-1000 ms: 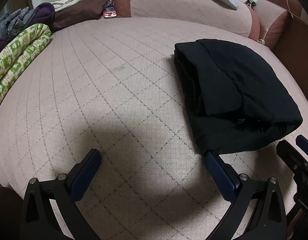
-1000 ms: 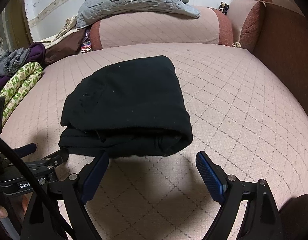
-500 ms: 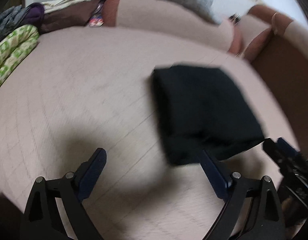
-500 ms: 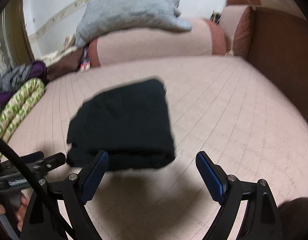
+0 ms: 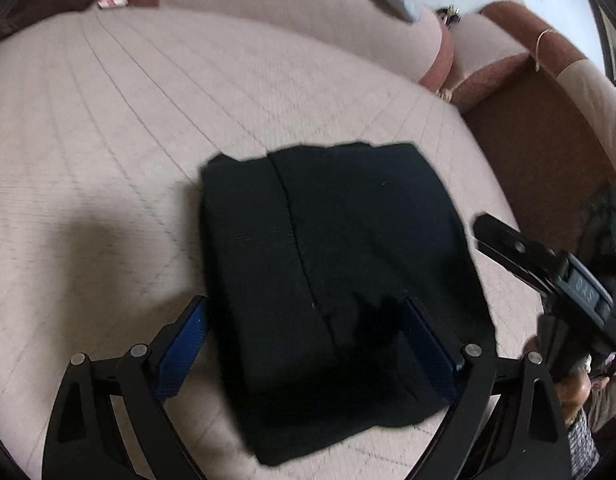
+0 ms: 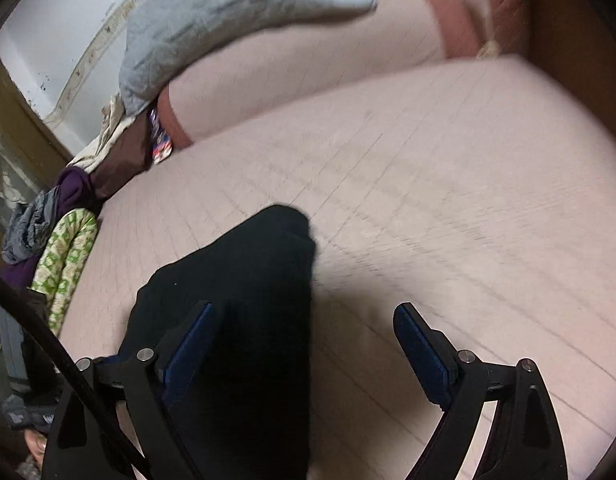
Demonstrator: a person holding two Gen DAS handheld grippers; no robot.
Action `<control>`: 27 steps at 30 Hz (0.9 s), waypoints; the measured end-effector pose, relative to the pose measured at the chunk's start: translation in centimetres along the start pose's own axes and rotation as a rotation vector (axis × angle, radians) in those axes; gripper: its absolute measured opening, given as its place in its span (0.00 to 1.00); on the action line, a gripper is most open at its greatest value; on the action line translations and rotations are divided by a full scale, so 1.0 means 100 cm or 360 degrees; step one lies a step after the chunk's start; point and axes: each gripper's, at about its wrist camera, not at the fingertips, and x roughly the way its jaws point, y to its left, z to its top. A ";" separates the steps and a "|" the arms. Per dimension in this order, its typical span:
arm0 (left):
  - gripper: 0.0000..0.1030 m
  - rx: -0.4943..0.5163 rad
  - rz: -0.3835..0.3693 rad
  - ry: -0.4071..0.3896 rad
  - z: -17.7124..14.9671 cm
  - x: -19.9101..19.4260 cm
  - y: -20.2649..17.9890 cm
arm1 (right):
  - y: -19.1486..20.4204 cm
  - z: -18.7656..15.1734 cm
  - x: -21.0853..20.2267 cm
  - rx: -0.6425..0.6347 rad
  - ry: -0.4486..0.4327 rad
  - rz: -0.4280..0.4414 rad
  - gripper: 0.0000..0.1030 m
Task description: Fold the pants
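Note:
The black pants lie folded into a thick rectangular bundle on the pink quilted bed. My left gripper hovers over the bundle's near end with its jaws wide apart. Its left finger is at the bundle's left edge and its right finger is over the cloth, pressing nothing. In the right wrist view the pants fill the lower left. My right gripper is open, its left finger above the cloth and its right finger above bare bed. The view is motion-blurred.
A pink bolster with a grey quilted pillow on it runs along the far side. A green patterned cloth and piled clothes lie at the left edge. A brown side panel borders the right. The right gripper's frame reaches in beside the pants.
Both hands swung toward the pants. The bundle went from the right to between the fingers in the left view, and from the centre to the lower left in the right view. Left jaws narrowed slightly.

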 end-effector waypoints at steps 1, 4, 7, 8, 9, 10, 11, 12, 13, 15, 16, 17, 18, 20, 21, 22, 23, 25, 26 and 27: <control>0.92 -0.0012 0.0007 0.0006 0.002 0.005 0.000 | 0.000 0.003 0.012 0.0011 0.0048 0.0028 0.90; 0.90 -0.0051 0.0025 -0.0027 0.009 0.010 -0.004 | -0.002 0.007 0.047 0.0062 0.0201 0.0183 0.88; 0.57 -0.0064 0.0058 -0.0030 0.011 0.005 -0.007 | 0.005 0.008 0.052 0.0068 0.0236 0.0257 0.50; 0.47 -0.0047 0.0052 -0.0021 0.011 0.003 -0.009 | 0.010 0.007 0.049 0.0066 0.0261 0.0290 0.48; 0.44 -0.0040 0.0049 -0.0022 0.013 0.001 -0.010 | 0.017 0.007 0.044 0.0027 0.0252 0.0272 0.40; 0.42 -0.0036 0.0042 -0.0027 0.015 -0.001 -0.011 | 0.026 0.007 0.039 -0.0037 0.0247 0.0257 0.28; 0.40 -0.0037 0.0036 -0.0032 0.016 -0.004 -0.013 | 0.035 0.007 0.033 -0.0093 0.0240 0.0246 0.27; 0.40 -0.0048 0.0027 -0.0035 0.018 -0.006 -0.014 | 0.042 0.008 0.028 -0.0119 0.0223 0.0235 0.26; 0.40 -0.0061 0.0008 -0.0042 0.021 -0.007 -0.014 | 0.050 0.009 0.021 -0.0138 0.0197 0.0243 0.26; 0.40 -0.0076 -0.0015 -0.0062 0.027 -0.009 -0.013 | 0.057 0.014 0.014 -0.0139 0.0160 0.0264 0.25; 0.40 -0.0082 -0.0015 -0.0074 0.032 -0.010 -0.013 | 0.061 0.018 0.010 -0.0129 0.0133 0.0273 0.25; 0.40 -0.0094 -0.0011 -0.0088 0.038 -0.011 -0.012 | 0.062 0.022 0.009 -0.0125 0.0117 0.0274 0.25; 0.40 -0.0106 -0.0009 -0.0097 0.044 -0.012 -0.010 | 0.062 0.026 0.010 -0.0121 0.0105 0.0267 0.25; 0.40 -0.0127 0.0005 -0.0112 0.058 -0.011 -0.005 | 0.061 0.038 0.017 -0.0103 0.0091 0.0232 0.25; 0.43 -0.0135 0.0020 -0.0113 0.064 -0.008 -0.003 | 0.058 0.044 0.024 -0.0077 0.0090 0.0213 0.26; 0.45 -0.0141 0.0047 -0.0105 0.071 -0.003 0.000 | 0.052 0.048 0.030 -0.0040 0.0090 0.0195 0.33; 0.47 -0.0145 0.0114 -0.0076 0.076 0.005 0.004 | 0.046 0.052 0.040 -0.0005 0.0085 0.0132 0.35; 0.48 -0.0198 0.0163 -0.0010 0.079 0.017 0.017 | 0.036 0.055 0.056 0.0035 0.0105 -0.0050 0.51; 0.48 -0.0230 0.0096 0.0008 0.079 0.018 0.022 | 0.030 0.054 0.062 0.0058 0.0128 -0.0119 0.52; 0.48 -0.0256 0.0028 0.0017 0.078 0.014 0.026 | 0.024 0.053 0.062 0.0078 0.0131 -0.0100 0.53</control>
